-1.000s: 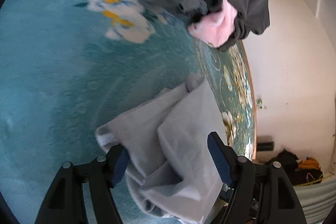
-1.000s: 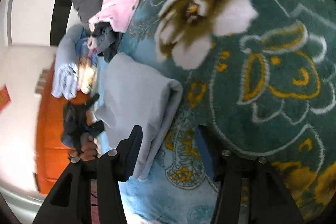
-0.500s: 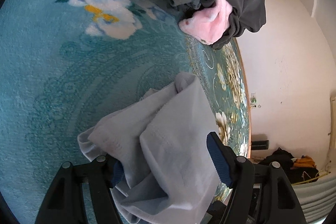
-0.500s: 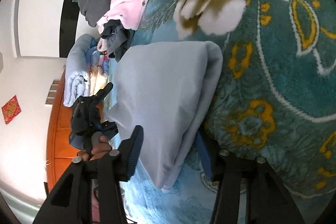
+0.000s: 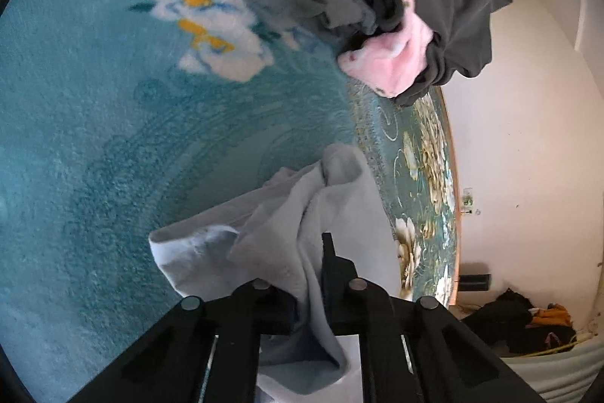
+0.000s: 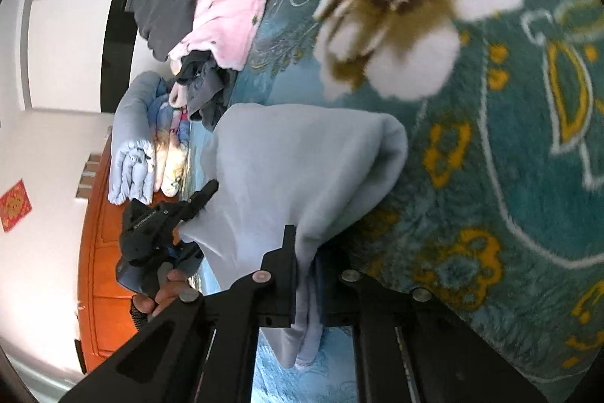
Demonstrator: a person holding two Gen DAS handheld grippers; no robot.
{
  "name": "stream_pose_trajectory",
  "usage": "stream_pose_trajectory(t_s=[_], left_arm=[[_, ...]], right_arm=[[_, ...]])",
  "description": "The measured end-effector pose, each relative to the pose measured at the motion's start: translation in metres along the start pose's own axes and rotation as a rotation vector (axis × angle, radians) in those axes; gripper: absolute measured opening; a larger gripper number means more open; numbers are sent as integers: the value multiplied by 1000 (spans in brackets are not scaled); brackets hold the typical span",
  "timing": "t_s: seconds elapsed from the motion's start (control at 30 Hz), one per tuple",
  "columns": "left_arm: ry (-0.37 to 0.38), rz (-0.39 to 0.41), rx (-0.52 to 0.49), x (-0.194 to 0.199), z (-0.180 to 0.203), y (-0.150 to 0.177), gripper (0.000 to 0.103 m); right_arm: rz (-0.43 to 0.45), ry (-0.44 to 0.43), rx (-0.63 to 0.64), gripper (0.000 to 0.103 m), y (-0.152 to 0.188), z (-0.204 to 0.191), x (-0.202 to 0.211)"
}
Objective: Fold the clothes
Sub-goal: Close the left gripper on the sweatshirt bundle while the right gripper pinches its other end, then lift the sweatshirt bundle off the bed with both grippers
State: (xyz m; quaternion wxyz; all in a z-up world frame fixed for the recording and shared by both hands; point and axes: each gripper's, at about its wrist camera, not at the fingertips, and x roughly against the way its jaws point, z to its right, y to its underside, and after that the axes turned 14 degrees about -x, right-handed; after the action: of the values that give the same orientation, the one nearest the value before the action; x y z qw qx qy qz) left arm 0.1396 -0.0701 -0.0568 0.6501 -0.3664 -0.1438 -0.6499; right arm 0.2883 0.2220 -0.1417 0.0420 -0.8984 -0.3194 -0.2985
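Downward-tilted claws (image 5: 307, 274) (image 6: 302, 263) clamping grey garment (image 6: 287, 169)

No legible text (gripper lettering blurred)

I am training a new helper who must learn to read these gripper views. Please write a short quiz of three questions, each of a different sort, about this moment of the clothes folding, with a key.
1. True or false: the left gripper stands open above the light grey garment.
2. Multiple choice: on what does the garment lie? A) a bare wooden floor B) a teal flowered blanket C) a white sheet
3. Short answer: what colour is the fluffy piece in the clothes pile beyond the garment?

Key
1. False: its jaws have just closed and pinch a fold of the garment; the right gripper likewise.
2. B
3. Pink, lying among dark grey clothes.
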Motion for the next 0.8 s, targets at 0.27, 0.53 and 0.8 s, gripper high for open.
stream_pose_trajectory(t_s=[0.27, 0.53, 0.8], left_arm=[[-52, 3, 14, 5, 17, -3, 7], [-176, 39, 149, 3, 22, 15, 7], [-216, 34, 222, 1, 56, 48, 7]], right_arm=[[-73, 22, 39, 7, -15, -7, 0], [-190, -20, 46, 7, -40, -6, -4], [-294, 38, 184, 6, -100, -25, 19]])
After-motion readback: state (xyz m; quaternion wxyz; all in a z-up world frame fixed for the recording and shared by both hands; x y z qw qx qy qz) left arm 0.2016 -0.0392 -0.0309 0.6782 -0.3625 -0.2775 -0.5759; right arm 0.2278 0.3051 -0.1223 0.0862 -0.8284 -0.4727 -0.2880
